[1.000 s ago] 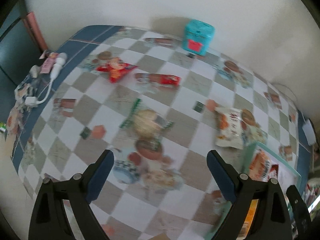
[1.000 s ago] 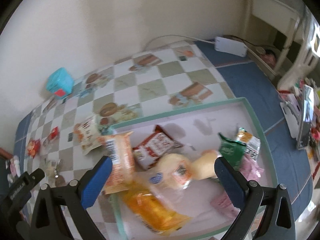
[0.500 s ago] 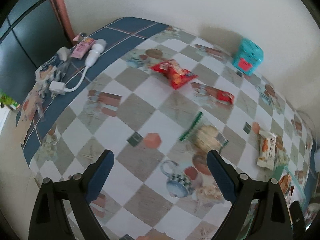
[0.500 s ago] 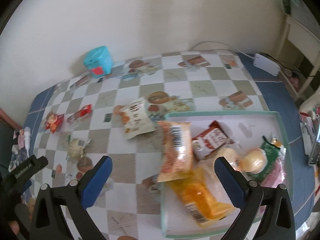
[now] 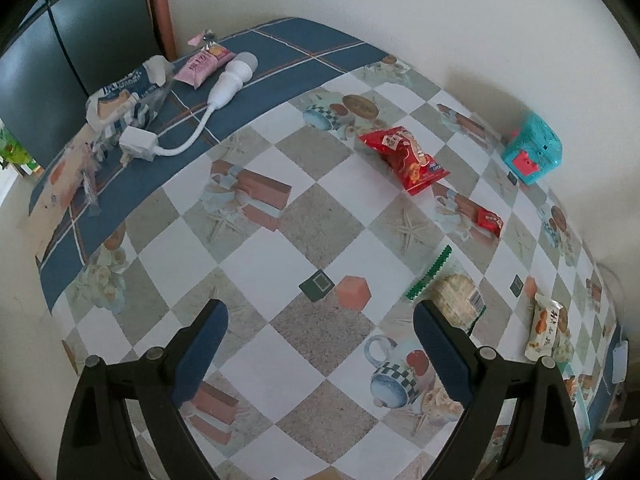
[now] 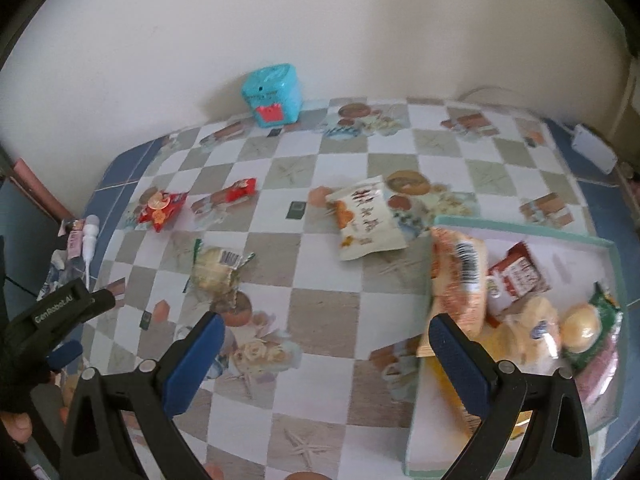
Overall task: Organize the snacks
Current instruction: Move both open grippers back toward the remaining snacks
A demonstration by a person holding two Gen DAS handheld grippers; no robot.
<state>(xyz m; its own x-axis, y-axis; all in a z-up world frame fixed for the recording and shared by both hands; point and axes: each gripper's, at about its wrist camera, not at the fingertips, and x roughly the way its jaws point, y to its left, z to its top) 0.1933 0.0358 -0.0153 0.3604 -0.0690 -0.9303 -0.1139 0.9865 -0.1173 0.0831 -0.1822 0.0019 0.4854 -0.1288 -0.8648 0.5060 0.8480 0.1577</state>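
Note:
Loose snacks lie on the checked tablecloth: a red chip bag point(image 5: 404, 156) point(image 6: 161, 210), a small red packet point(image 5: 488, 220) point(image 6: 239, 191), a clear-wrapped round cake point(image 5: 456, 300) point(image 6: 218, 272) and a white-and-orange packet point(image 5: 544, 326) point(image 6: 366, 220). A shallow green-rimmed tray point(image 6: 520, 230) at the right holds several snacks. My left gripper point(image 5: 320, 344) hovers open over bare cloth, with the round cake just beyond its right finger. My right gripper point(image 6: 326, 354) is open above the cloth, its right finger at the tray's left edge. Neither holds anything.
A teal toy box point(image 5: 532, 154) point(image 6: 274, 94) stands by the wall. On the blue border at the far left lie a white charger with cable point(image 5: 188, 120), a pink sachet point(image 5: 202, 64) and a crumpled wrapper point(image 5: 120, 96). A white adapter point(image 6: 594, 148) sits at the right edge.
Both grippers have swept left across the table. The tray has slid from the middle to the right of the right wrist view; the left wrist view now shows the table's left end.

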